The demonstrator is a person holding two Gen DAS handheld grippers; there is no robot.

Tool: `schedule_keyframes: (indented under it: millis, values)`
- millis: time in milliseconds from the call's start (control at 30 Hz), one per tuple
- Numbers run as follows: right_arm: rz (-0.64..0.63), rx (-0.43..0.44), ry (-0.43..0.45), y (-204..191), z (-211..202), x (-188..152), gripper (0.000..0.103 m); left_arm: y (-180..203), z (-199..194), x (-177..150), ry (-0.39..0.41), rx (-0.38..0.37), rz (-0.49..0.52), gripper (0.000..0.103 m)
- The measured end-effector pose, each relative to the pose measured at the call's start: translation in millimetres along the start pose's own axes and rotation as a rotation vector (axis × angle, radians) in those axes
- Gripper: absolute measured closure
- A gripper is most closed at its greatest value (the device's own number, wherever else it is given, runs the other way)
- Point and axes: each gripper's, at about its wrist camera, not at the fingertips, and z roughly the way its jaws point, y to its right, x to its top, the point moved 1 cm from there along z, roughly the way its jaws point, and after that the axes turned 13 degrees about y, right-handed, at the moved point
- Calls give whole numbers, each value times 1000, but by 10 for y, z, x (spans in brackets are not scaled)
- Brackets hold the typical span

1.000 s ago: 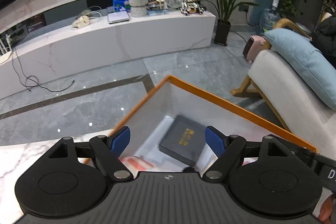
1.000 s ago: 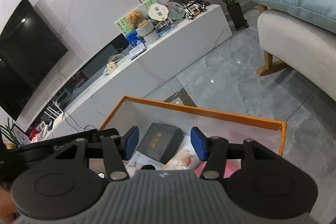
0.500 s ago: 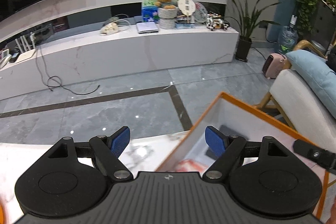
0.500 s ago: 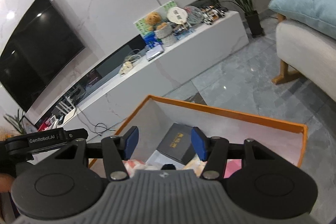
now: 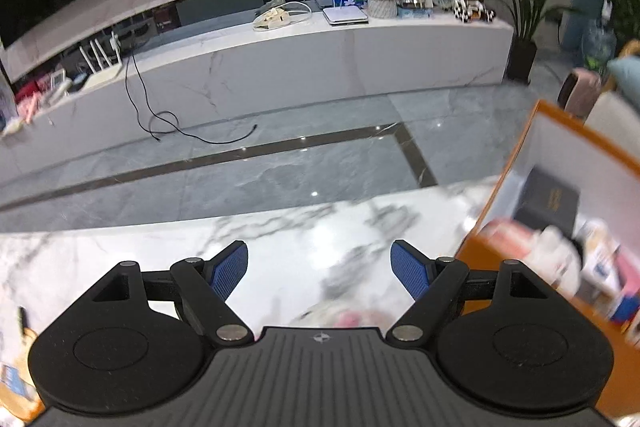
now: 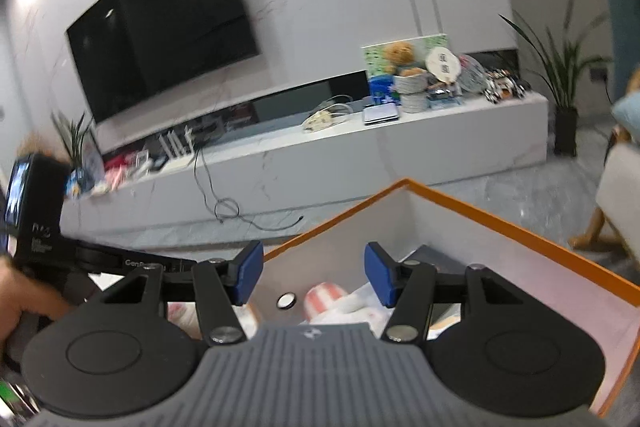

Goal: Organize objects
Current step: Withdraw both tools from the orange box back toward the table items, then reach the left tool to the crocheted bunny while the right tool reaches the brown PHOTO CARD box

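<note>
Left wrist view: left gripper wide open, holding nothing, over the marble table; orange box sits right. Right gripper partly open, also holding nothing. Next item looks near-left, so I'd swing slowly, blur's heavy.

At the right of the left wrist frame we find the box on the table; a case and apparently packets lie inside, the shelf behind.

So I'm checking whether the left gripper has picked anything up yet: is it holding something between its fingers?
No: the left gripper stands open, with only bare marble table showing between its blue pads.
</note>
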Motion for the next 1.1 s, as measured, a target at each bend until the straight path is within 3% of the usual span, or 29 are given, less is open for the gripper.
schedule_keyframes:
  millis: [233,400,500,667,900,1100]
  values:
    - [-111,50,-27,-445,11,-231,44,-177,-69,-187,-8,-4,-11,10]
    - [-236,64,-28,-818,-21,-451,44,-228,-64,-348,-9,-65,10,10]
    - [-286,92,-48,-994,-9,-604,45,-233,-22,-406,-34,-64,19,10]
    - [-277,112,-103,-1128,77,-805,45,-321,43,-533,-68,-68,8,10]
    - [-222,72,-186,-1119,217,-1025,47,-543,73,-691,-84,-111,-127,10]
    - [-153,72,-232,-1073,411,-1103,48,-484,86,-715,-87,-103,-85,10]
